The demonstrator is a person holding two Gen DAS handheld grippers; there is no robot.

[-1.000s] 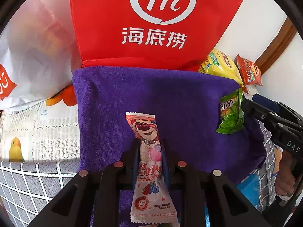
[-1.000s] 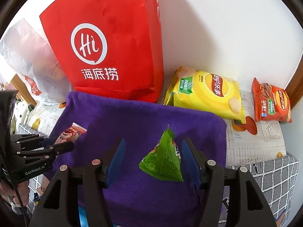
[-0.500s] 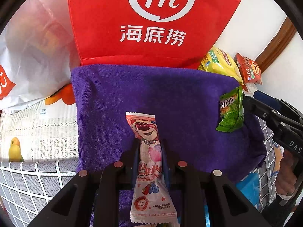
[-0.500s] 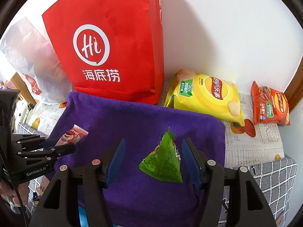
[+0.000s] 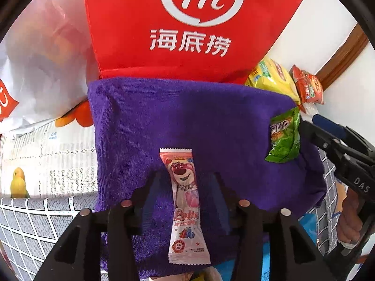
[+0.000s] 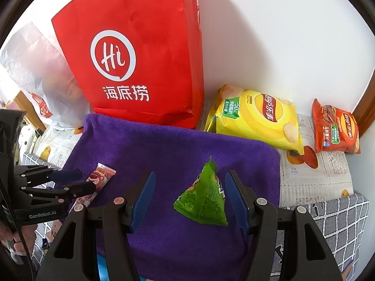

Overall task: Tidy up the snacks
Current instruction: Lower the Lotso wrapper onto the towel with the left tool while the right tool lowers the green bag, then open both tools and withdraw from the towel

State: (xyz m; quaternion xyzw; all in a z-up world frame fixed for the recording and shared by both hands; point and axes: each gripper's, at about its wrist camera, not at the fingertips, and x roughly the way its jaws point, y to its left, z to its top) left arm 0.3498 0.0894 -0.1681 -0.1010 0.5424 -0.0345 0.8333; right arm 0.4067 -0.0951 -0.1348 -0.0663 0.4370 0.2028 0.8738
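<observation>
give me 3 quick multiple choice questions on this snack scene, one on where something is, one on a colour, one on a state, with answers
1. Where does the yellow chip bag lie?
A. on the purple towel
B. off the towel, beside the red bag
C. inside the red bag

2. What colour is the triangular packet between the right gripper's fingers?
A. green
B. orange
C. blue

3. How does the left gripper stand to the pink bear candy packet?
A. clamped tight on it
B. jaws apart, packet lying between them on the towel
C. far from it, over the orange chip bag

Answers:
1 B: it rests on the printed paper next to the red bag, past the edge of the purple towel.
2 A: its wrapper is bright green.
3 B: the jaws are opening, with towel showing on both sides of the packet.
</observation>
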